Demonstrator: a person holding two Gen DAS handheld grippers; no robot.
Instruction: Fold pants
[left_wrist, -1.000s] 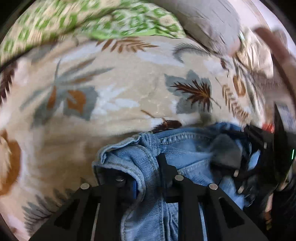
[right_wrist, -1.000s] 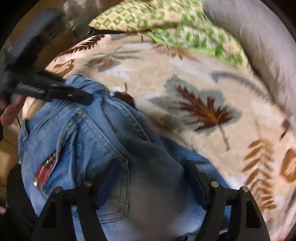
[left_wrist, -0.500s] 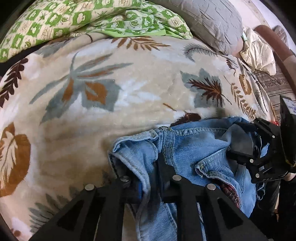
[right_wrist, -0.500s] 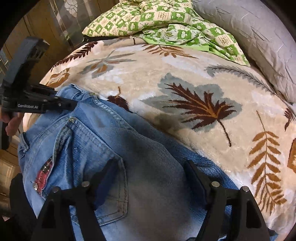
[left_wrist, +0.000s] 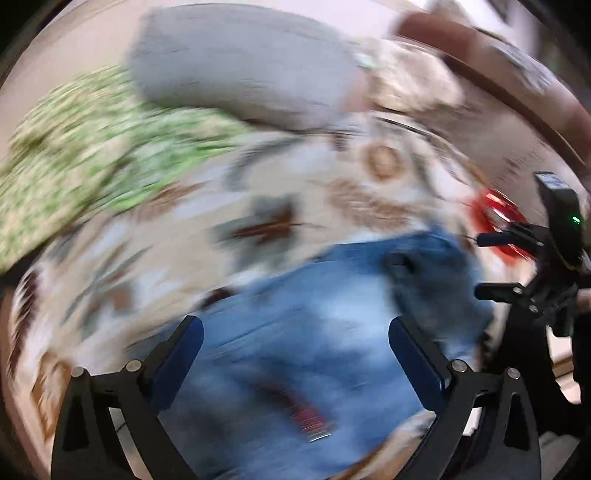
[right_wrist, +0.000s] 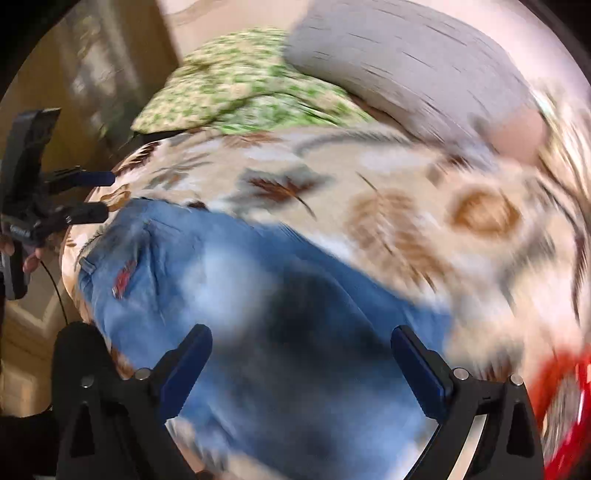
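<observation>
Both grippers' jaws just opened wide, released jeans (left_wrist: 314, 332), lifted clear; nothing held.

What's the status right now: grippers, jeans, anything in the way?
Left gripper and right gripper open, jaws just opened, gripping nothing. Jeans released on leaf-print blanket. Frames blurred; no obstruction visible.

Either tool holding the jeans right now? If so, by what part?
Nothing held. Left tool and right tool have just opened wide; jeans lie on the blanket.
</observation>
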